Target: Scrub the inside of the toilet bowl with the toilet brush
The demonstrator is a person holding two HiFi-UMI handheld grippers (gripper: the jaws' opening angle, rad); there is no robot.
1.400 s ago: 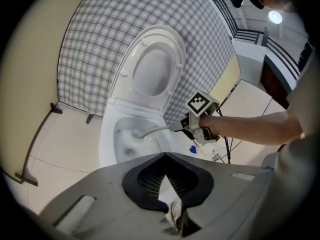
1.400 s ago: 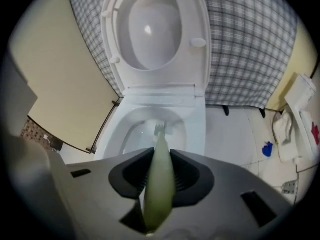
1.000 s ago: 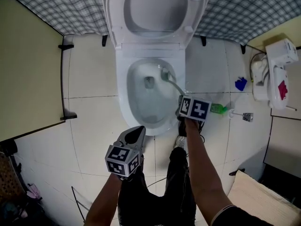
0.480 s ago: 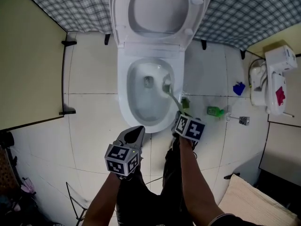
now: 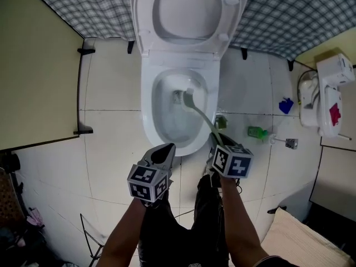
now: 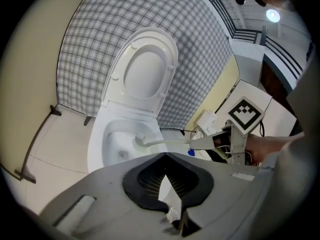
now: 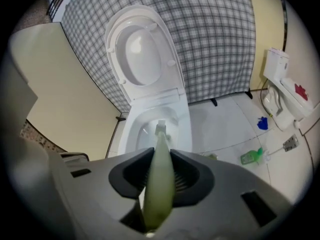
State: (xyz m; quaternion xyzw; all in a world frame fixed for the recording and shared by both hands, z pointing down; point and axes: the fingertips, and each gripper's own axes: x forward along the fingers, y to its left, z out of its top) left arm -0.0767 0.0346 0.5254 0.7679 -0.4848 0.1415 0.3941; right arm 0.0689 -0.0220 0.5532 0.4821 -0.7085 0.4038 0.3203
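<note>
One toilet (image 5: 149, 128), one toilet brush (image 5: 198, 113), one green bottle (image 5: 257, 131) — two grippers (image 5: 164, 149) (image 5: 218, 142).

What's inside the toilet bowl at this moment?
The head of the toilet brush sits inside the toilet bowl, beside the drain opening; its handle is clamped in the right gripper. Whatever lies under the bowl's near rim is hidden.

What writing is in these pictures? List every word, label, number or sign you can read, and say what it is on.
No word or number is readable in any view.
The marker cubes carry black-and-white square patterns, no letters.
The white box at the right has a red mark, too blurred to read.
The green bottle on the floor: any label is too small to read.
</note>
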